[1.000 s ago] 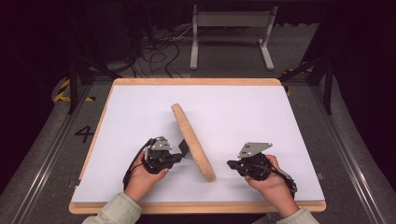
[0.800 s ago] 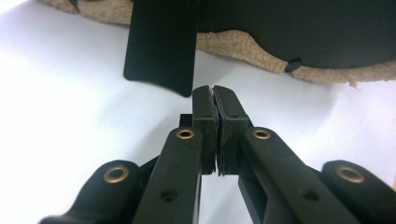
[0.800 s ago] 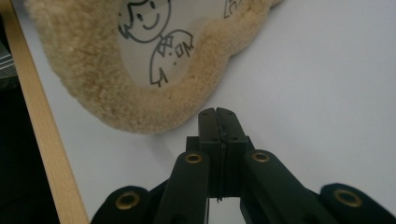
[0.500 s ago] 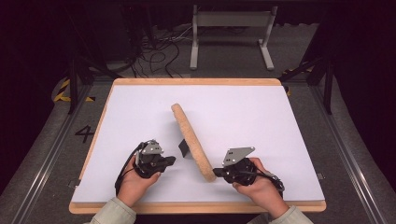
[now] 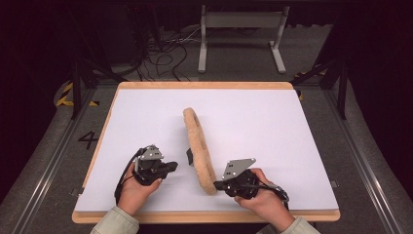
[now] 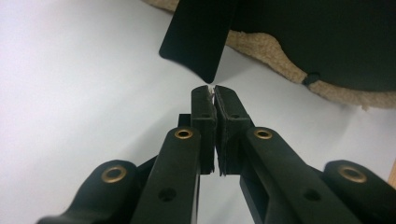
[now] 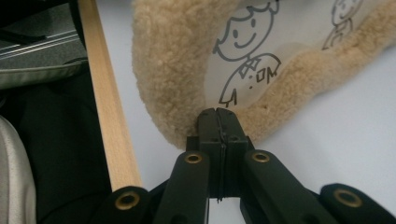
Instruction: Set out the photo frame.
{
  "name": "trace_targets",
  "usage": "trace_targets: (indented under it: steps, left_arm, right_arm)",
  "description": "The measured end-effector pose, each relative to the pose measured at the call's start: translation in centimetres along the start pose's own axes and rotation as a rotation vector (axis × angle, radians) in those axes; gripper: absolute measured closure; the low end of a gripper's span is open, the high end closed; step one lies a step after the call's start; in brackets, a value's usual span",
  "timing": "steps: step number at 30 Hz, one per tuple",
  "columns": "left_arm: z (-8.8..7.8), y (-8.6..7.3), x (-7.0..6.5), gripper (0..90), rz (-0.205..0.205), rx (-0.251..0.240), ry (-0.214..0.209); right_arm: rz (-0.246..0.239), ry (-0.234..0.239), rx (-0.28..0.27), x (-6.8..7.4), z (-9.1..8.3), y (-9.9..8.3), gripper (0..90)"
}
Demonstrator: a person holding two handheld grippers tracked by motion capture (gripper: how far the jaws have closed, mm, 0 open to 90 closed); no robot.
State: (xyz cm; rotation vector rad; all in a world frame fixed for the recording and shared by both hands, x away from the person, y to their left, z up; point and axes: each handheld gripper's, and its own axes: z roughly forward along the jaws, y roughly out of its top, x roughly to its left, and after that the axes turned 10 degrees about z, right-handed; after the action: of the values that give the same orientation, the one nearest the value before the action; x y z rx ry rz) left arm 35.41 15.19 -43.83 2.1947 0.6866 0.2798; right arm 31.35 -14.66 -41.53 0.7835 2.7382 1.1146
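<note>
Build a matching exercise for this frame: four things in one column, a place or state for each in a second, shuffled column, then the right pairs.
Things:
1. left gripper
2. right gripper
3. fuzzy tan ring
4. black tag

Places or states:
A. stands on edge, running from mid-board toward the near edge
B. shut, tips against the ring's near end
C. hangs just beyond a shut gripper's tips
D. shut, holding nothing, to the ring's left

Pairs: 1-D, 2-B, 3-A, 4-C
</note>
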Motion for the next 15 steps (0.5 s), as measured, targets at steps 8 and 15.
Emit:
trace_targets:
  steps: [8,15]
  left_arm:
    - [-1.0,-1.2,0.2,87.3,-0.024,0.005,0.026]
    - [-2.3,-2.3,0.3,87.3,-0.057,-0.003,0.052]
  right_arm:
    - [-0.04,0.052,0.012,1.0,1.4,1.1,90.0]
    - [-0.076,0.078,0.015,1.6,2.7,2.0,90.0]
